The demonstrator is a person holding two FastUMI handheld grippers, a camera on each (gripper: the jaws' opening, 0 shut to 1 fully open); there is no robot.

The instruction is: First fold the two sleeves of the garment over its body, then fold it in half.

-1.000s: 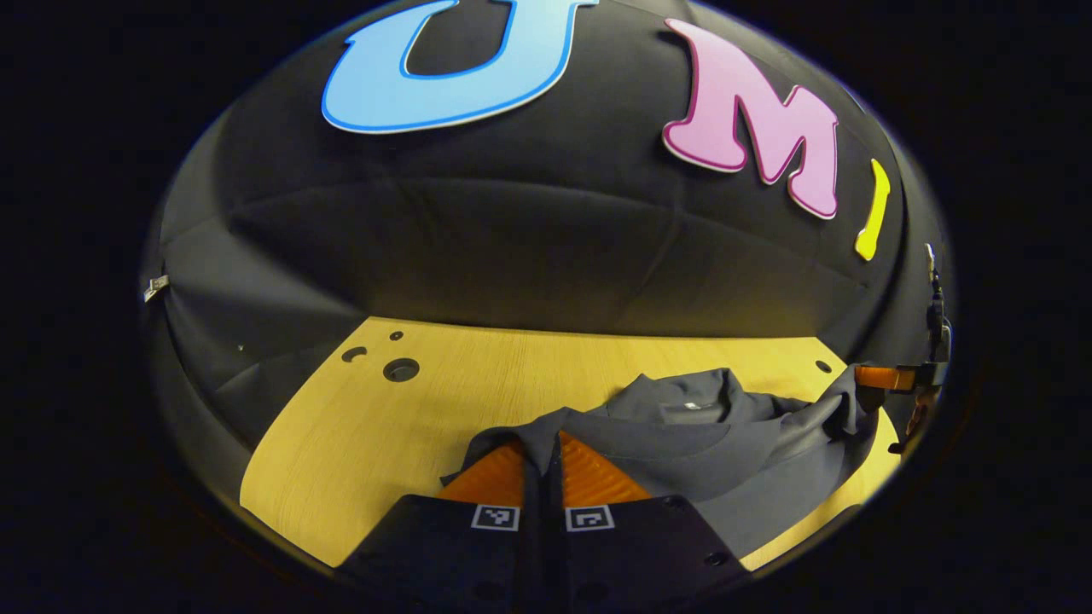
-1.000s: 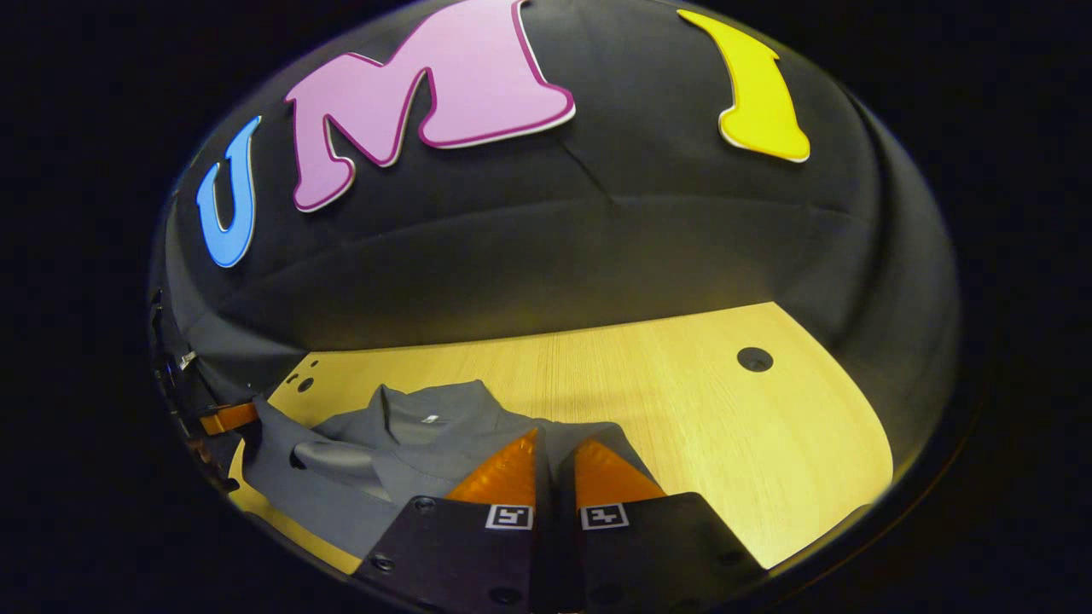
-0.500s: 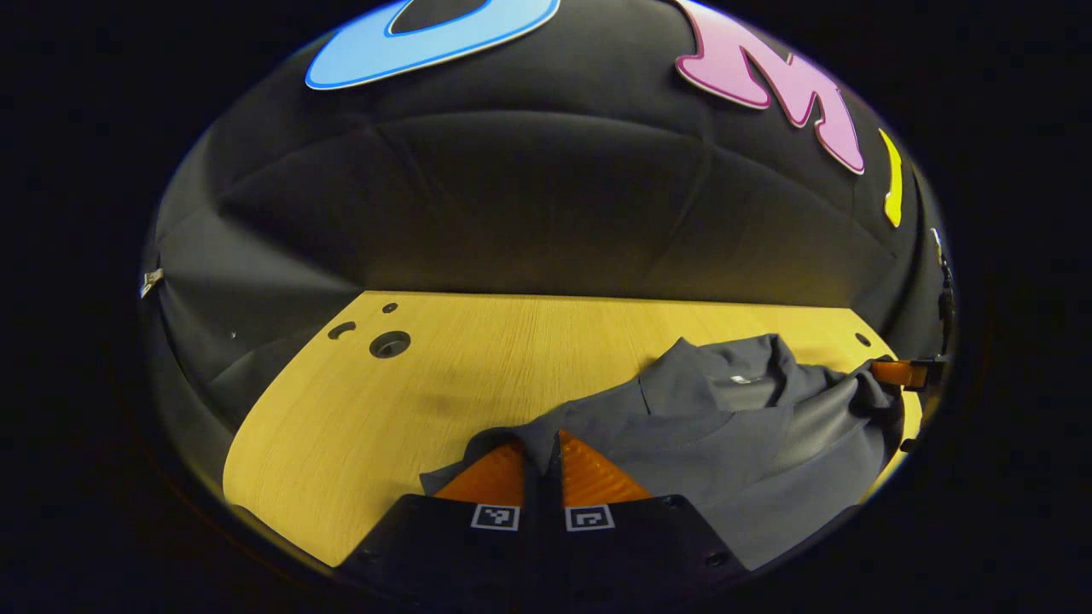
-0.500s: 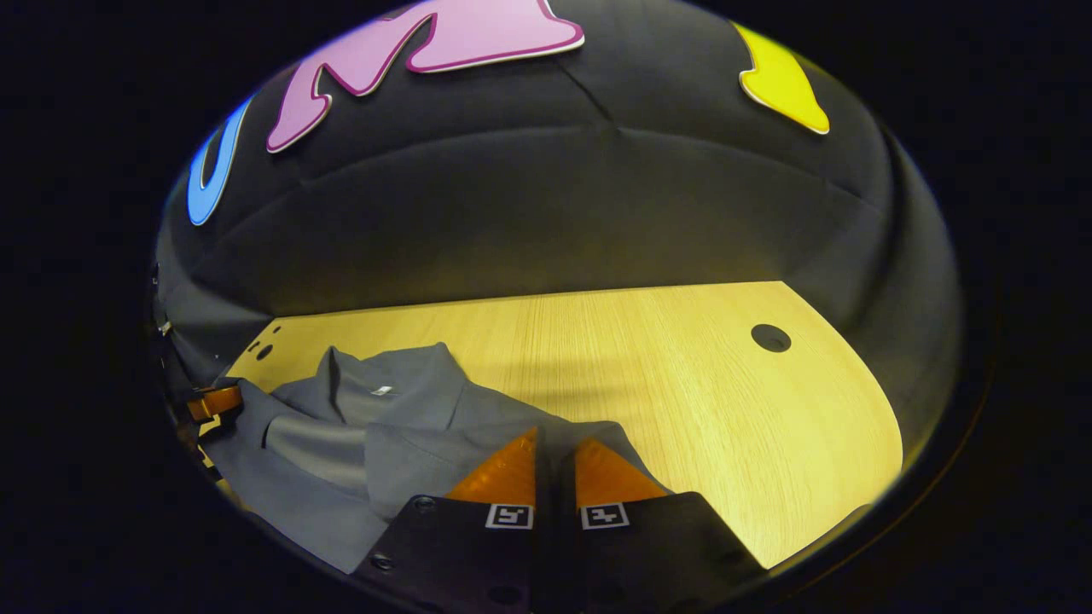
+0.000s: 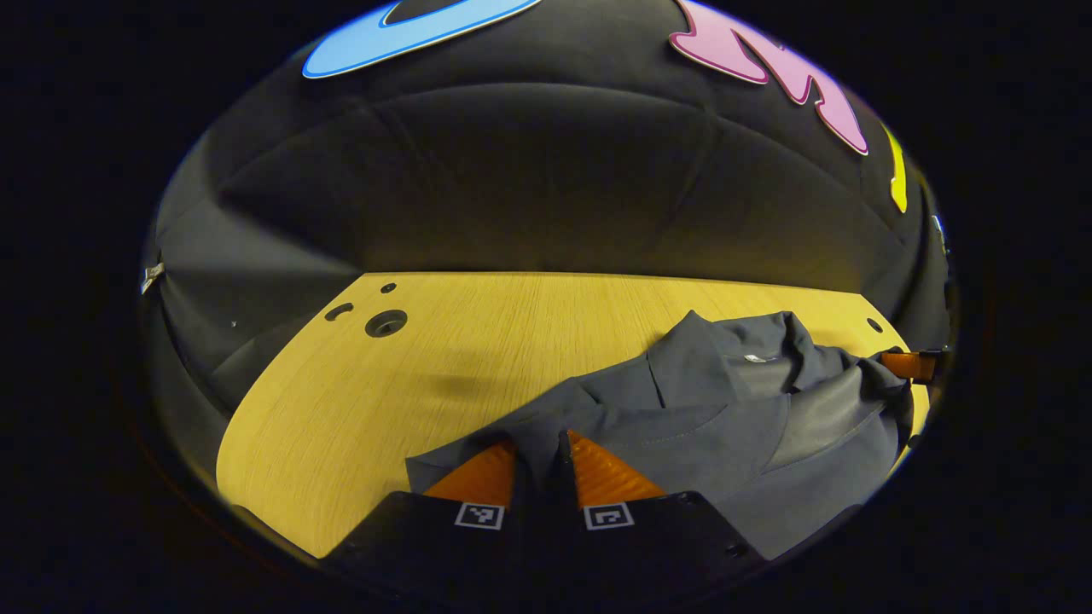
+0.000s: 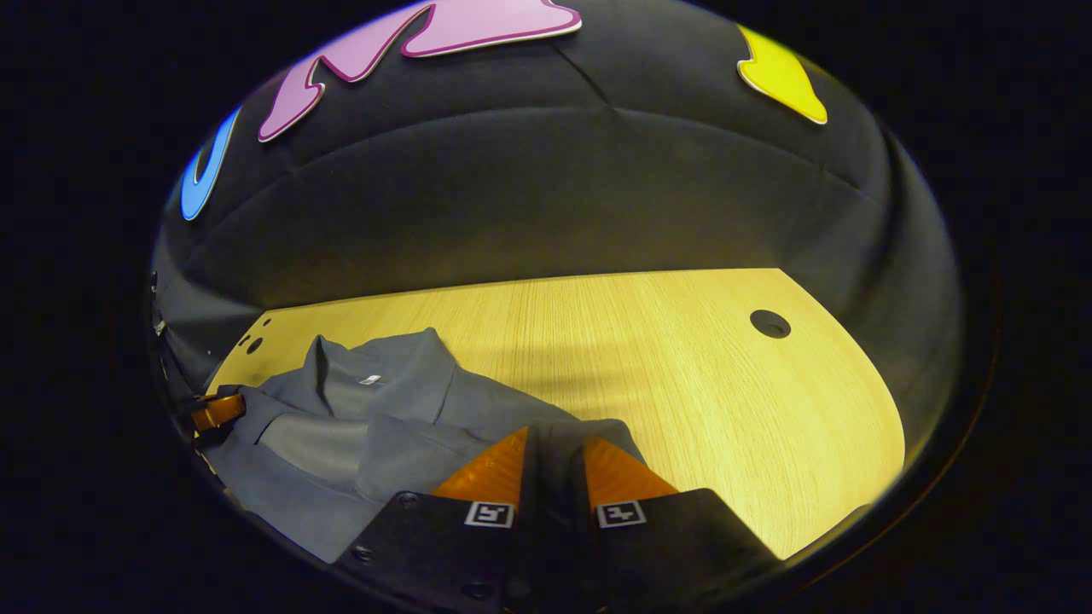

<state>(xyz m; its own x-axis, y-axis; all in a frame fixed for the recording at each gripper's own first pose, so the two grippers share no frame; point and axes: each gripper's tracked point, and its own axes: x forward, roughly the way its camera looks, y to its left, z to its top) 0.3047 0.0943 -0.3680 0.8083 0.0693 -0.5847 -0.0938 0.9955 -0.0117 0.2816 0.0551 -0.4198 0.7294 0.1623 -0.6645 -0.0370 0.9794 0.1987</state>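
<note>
Your left gripper (image 5: 541, 448) is low over the desk (image 5: 341, 401), and its two fingers pinch a fold of the shirt (image 5: 699, 426) between them, with cloth filling the narrow gap. In the left gripper view the shirt lies bunched toward the desk's right side, collar (image 5: 734, 350) toward the far edge and a sleeve laid over the body. At the far right of that view your other gripper's fingers (image 5: 909, 365) show against the shirt's edge.

Your right gripper (image 6: 553, 448) sits just as low, clenched on another part of the shirt's (image 6: 375, 418) edge, cloth wedged between its fingers. In the right gripper view the shirt spreads toward the desk's (image 6: 725, 401) left side, its collar (image 6: 375, 371) up near the far edge, well apart from the round hole (image 6: 769, 323) near the far right corner. Your left gripper's fingers (image 6: 217, 411) show at the shirt's left edge there.

In the left gripper view, holes (image 5: 386, 322) sit near the desk's far left corner.
</note>
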